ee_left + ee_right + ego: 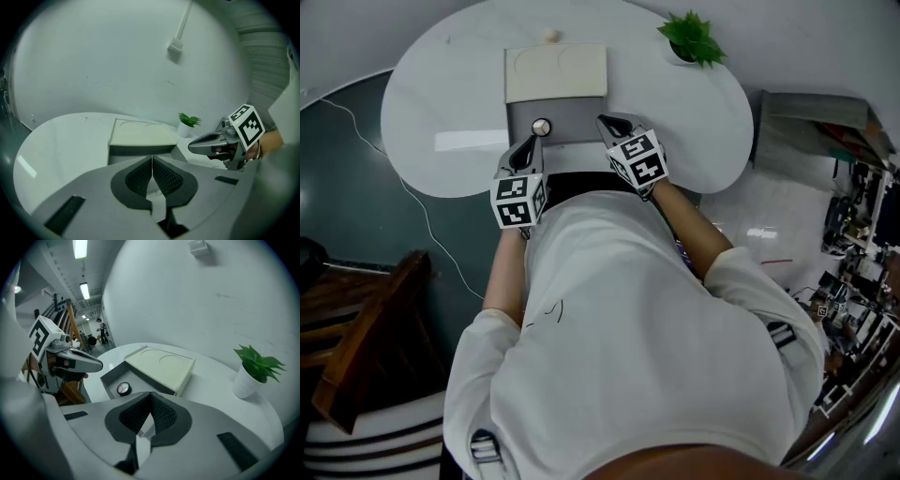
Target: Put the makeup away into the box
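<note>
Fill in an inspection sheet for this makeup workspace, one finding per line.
Surface: white rounded table.
Job's things: box with a cream top; round compact lies in its open grey tray.
Clutter: potted plant near the far edge.
Grippers: left gripper and right gripper both shut, empty, by the tray.
Cables: white cable on the dark floor.
Surroundings: wooden chair left, crowded shelves right.
</note>
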Demonstrator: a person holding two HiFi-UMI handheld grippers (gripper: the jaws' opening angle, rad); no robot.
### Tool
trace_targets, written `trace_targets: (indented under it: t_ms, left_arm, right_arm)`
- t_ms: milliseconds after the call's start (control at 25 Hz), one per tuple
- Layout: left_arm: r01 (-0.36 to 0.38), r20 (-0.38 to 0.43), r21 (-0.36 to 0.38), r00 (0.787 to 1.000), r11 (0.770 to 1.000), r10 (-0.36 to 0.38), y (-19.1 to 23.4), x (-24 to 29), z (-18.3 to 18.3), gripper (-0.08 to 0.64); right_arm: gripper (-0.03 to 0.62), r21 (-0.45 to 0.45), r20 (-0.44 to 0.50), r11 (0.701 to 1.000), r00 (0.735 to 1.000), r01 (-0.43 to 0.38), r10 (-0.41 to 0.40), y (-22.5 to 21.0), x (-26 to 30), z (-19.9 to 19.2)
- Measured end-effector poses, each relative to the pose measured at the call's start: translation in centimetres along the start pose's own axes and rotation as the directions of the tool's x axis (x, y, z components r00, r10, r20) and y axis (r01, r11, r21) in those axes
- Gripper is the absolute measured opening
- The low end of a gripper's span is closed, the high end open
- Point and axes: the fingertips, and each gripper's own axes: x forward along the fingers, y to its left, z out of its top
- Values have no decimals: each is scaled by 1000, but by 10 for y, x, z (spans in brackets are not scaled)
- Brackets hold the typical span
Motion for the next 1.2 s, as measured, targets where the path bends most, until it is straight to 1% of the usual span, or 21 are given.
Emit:
trace_targets:
  t_ms: [200, 360, 560, 760, 920, 1040, 1200]
  left_arm:
    - [72, 7, 66, 997, 995, -73, -25, 19, 24, 23]
    - [102, 40, 104, 993, 989, -107, -40, 23, 48, 23]
    - [107, 108, 126, 987, 986, -121, -52, 22, 81, 22]
    - [89, 195, 134, 974, 987, -114, -62, 11, 117, 23]
    - [61, 281, 153, 954, 986, -102, -69, -4, 147, 22]
    - [32, 356, 184, 929, 982, -97, -74, -22, 172, 23]
    - [-20, 444, 217, 892, 976, -81, -78, -48, 199, 23]
  right_arm:
    - [-3, 68, 40, 995, 997, 68, -71, -18, -18, -2]
    - [-3, 90, 91, 991, 990, 99, -107, -29, -31, 12]
    - [-3, 112, 185, 986, 972, 125, -144, -43, -49, 43]
    - [-3, 115, 286, 983, 942, 147, -174, -55, -72, 84]
    - [-3, 96, 372, 980, 907, 176, -199, -59, -96, 117]
    - [-3, 65, 425, 975, 878, 211, -218, -60, -115, 140]
    - [-3, 9, 486, 961, 839, 275, -245, -53, -141, 170]
